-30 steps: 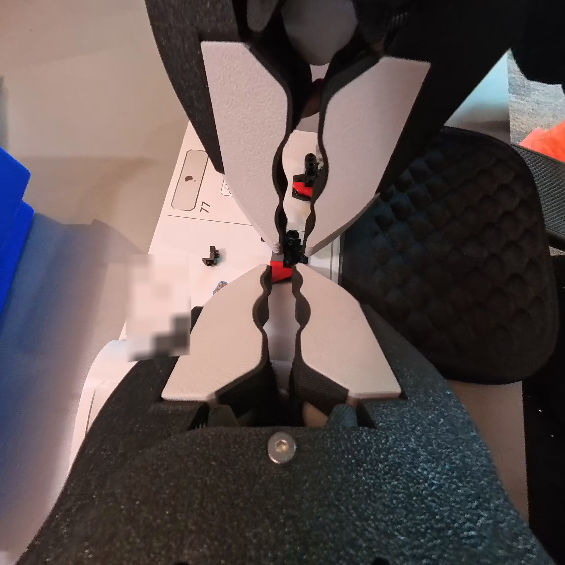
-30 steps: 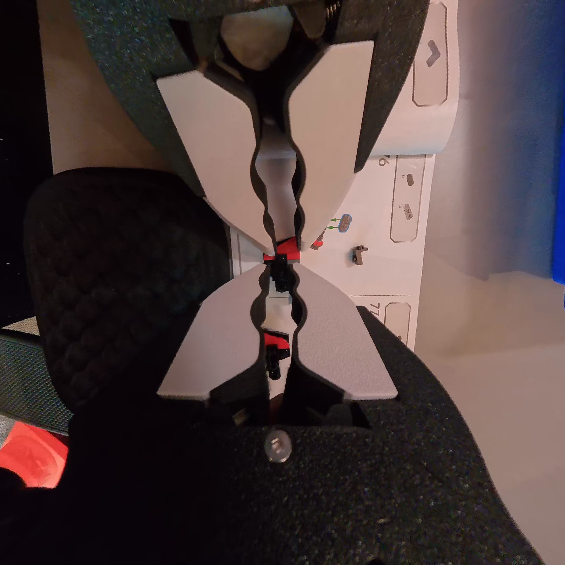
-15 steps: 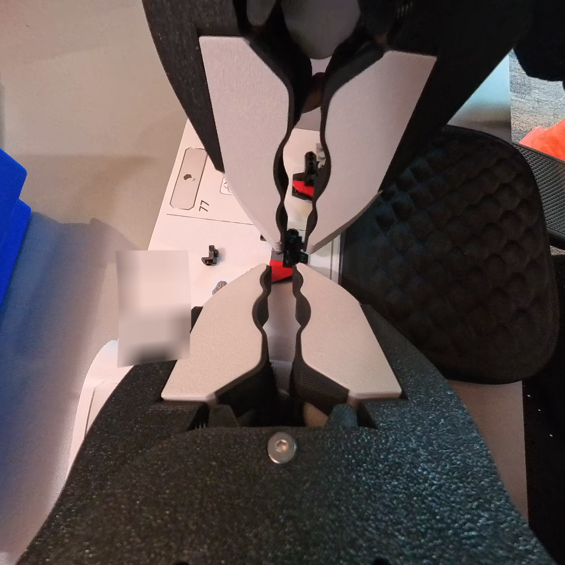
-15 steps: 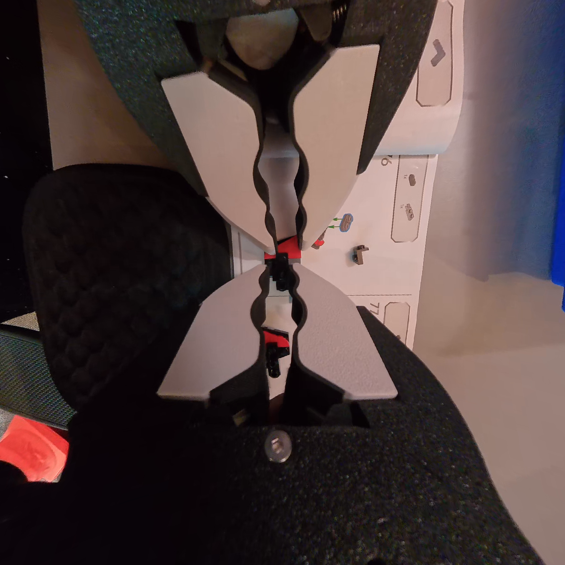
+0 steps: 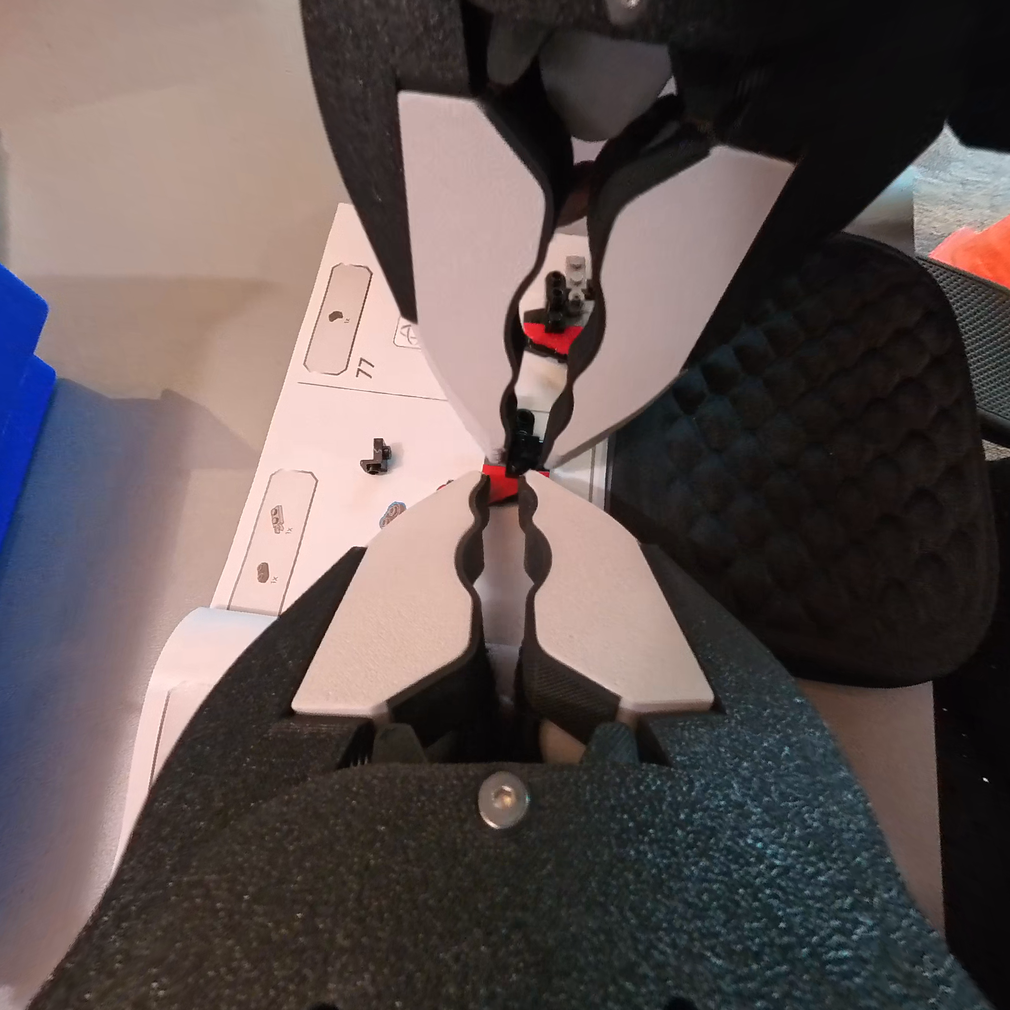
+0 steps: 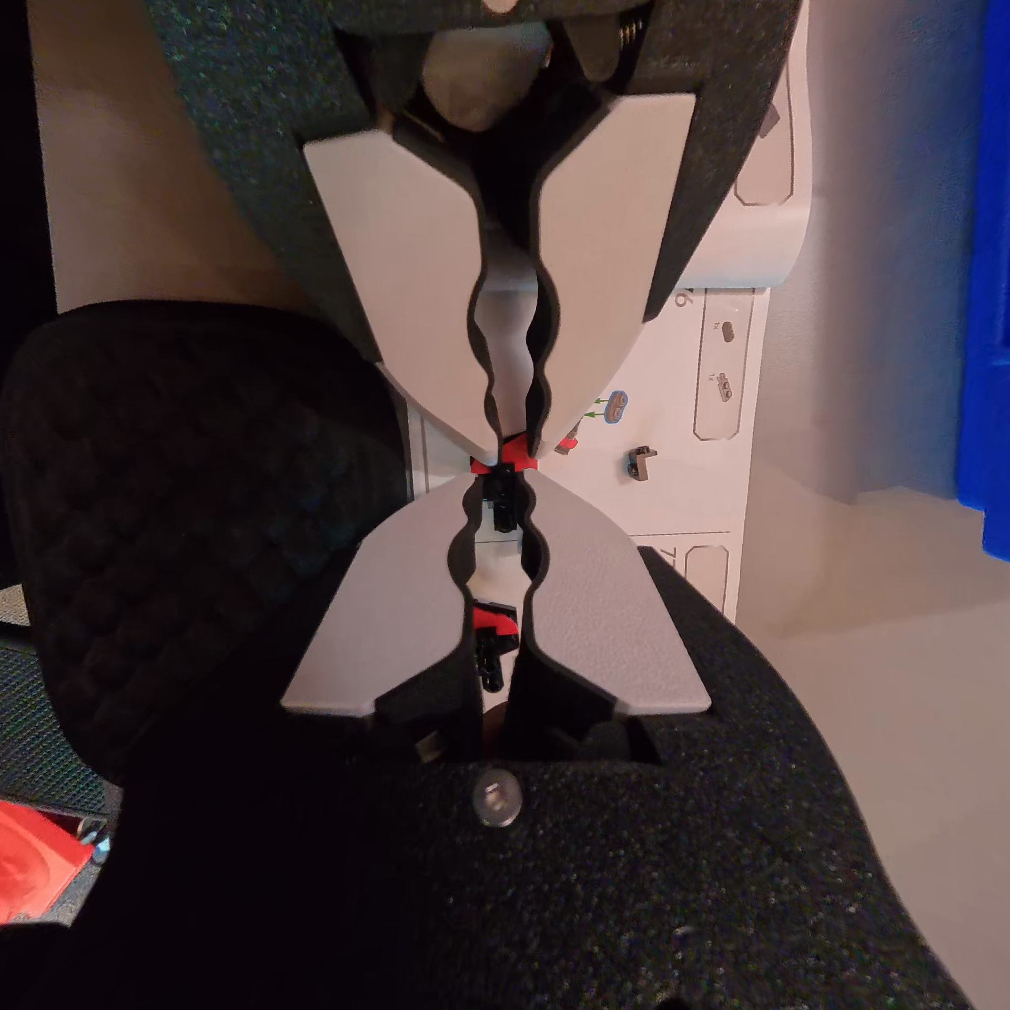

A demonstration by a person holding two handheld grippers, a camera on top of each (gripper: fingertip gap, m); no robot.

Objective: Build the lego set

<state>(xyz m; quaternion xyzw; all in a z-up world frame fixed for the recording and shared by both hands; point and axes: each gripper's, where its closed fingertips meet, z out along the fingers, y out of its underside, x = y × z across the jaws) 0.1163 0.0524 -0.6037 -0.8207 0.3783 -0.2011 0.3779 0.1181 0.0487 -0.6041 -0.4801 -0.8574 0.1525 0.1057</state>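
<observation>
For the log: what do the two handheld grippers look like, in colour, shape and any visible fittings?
Both match. The left gripper and right gripper each have a black, grainy-textured body with a silver hex screw at its centre. Each carries two pale grey, flat fingers tapering to the tip, lined with black wavy pads along the inner edges. No cables or sleeves show.

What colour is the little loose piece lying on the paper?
Black or very dark grey loose piece, clearest in the left wrist view.

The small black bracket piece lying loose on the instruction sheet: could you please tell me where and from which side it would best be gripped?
Grip the small black bracket piece across its flat outer sides, coming straight down from above. It lies apart from everything on the instruction sheet, so fingers have room on both sides; its stepped, L-like shape probably makes the thicker block end the steadier hold.
</observation>
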